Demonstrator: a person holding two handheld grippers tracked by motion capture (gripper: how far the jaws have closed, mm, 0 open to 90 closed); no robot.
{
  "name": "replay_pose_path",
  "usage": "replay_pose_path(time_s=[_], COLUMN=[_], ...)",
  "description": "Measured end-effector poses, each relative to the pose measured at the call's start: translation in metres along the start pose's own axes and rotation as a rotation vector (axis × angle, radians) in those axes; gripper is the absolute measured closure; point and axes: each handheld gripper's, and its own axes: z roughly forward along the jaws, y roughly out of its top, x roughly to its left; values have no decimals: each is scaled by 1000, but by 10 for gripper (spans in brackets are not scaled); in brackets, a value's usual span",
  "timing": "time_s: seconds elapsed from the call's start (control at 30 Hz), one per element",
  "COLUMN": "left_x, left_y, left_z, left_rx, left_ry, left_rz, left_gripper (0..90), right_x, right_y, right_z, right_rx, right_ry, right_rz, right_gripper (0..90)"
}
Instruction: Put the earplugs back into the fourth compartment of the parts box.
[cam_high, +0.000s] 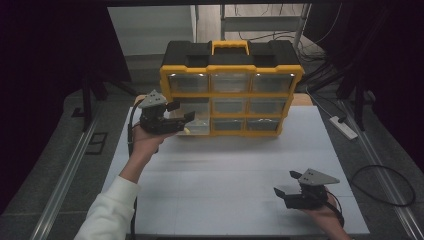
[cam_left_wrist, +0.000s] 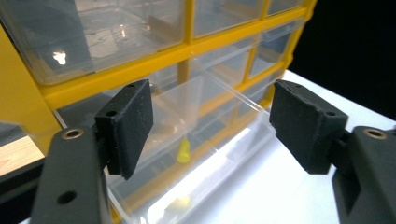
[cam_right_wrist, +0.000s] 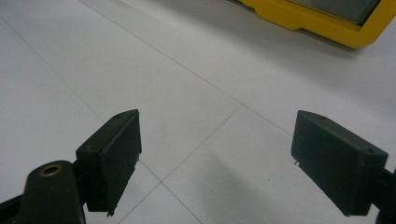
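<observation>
A yellow and black organizer (cam_high: 231, 67) with several clear drawers stands upright at the back of the white table (cam_high: 225, 195). Its lower left drawer (cam_high: 200, 124) is pulled out. My left gripper (cam_high: 182, 111) hangs open right at that drawer's left front, with nothing between its fingers. In the left gripper view the open gripper (cam_left_wrist: 212, 123) frames the pulled-out drawer (cam_left_wrist: 229, 135), and a small yellow piece (cam_left_wrist: 183, 150) lies inside it. My right gripper (cam_high: 286, 183) is open and empty low over the table's front right; from its own view, the gripper (cam_right_wrist: 215, 154) faces bare tabletop and the organizer's yellow base (cam_right_wrist: 308, 21).
A white power strip (cam_high: 343, 126) and a looped black cable (cam_high: 385, 185) lie on the floor to the right of the table. Metal rails (cam_high: 65, 175) run along the floor on both sides. The person's white sleeve (cam_high: 107, 210) comes in at the bottom left.
</observation>
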Motion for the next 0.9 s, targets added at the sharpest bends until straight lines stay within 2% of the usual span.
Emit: replay_pose_path(time_s=[0.27, 0.5, 0.63, 0.7, 0.8, 0.87, 0.9], left_x=[-13, -23, -25, -26, -27, -28, -29], left_y=[-20, -52, -81, -92, -113, -118, -131], left_z=[-22, -43, -54, -56, -54, -53, -50], left_rx=[-15, -10, 7, 11, 48, 61, 88], left_ry=[-38, -28, -19, -17, -25, -29, -32], left_rz=[14, 39, 31, 12, -4, -7, -10], left_gripper=[270, 262, 257, 256, 255, 251, 251], right_x=[0, 1, 1, 0, 0, -1, -1], right_y=[0, 1, 1, 0, 0, 0, 0], right_z=[0, 0, 0, 0, -1, -1, -1], right_rx=[0, 1, 1, 1, 0, 1, 0], right_ry=[1, -2, -5, -6, -8, -10, -11], right_rz=[-4, -4, -2, -1, 2, 2, 3], right_gripper=[169, 169, 169, 169, 169, 169, 169])
